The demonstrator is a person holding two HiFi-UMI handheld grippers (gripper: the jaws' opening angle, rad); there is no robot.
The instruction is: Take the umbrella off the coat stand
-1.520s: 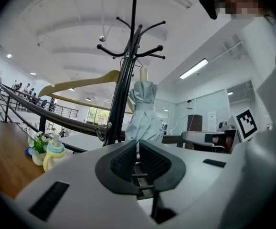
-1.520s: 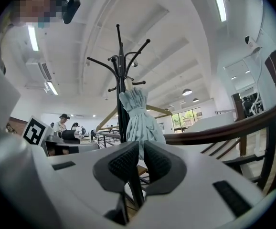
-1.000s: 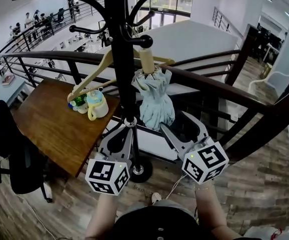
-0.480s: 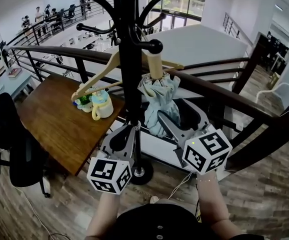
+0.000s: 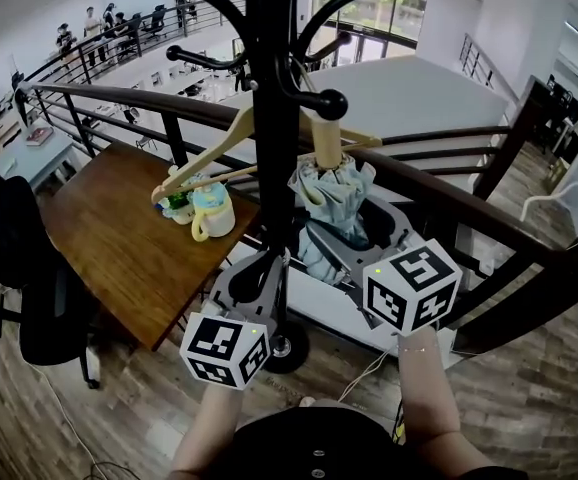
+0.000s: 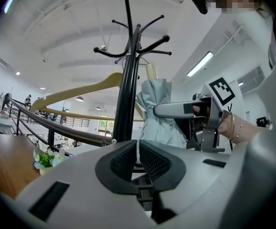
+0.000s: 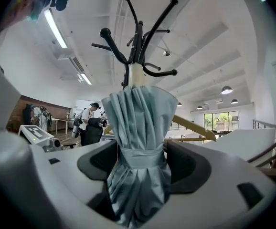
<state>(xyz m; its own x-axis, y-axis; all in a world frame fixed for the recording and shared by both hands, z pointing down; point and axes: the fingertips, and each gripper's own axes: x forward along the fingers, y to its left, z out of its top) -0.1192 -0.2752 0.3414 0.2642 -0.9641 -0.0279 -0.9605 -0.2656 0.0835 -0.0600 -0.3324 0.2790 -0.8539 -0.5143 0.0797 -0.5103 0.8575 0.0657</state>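
Observation:
A folded pale-blue umbrella hangs by its beige handle from a hook of the black coat stand. My right gripper is level at the umbrella's lower half. Its jaws are opening, and the umbrella's strapped waist stands between the pads, filling most of the gap. My left gripper sits low beside the stand's pole, its jaws shut with nothing between them. In the left gripper view the umbrella hangs just right of the pole, with one right finger beside it.
A wooden clothes hanger hangs on the stand next to the umbrella. A wooden table with a yellow-handled mug stands to the left. A dark railing runs behind the stand, and a black chair is at far left.
My right gripper has risen and moved in on the umbrella, so its jaws now flank the folded cloth. The left gripper has stayed by the pole.

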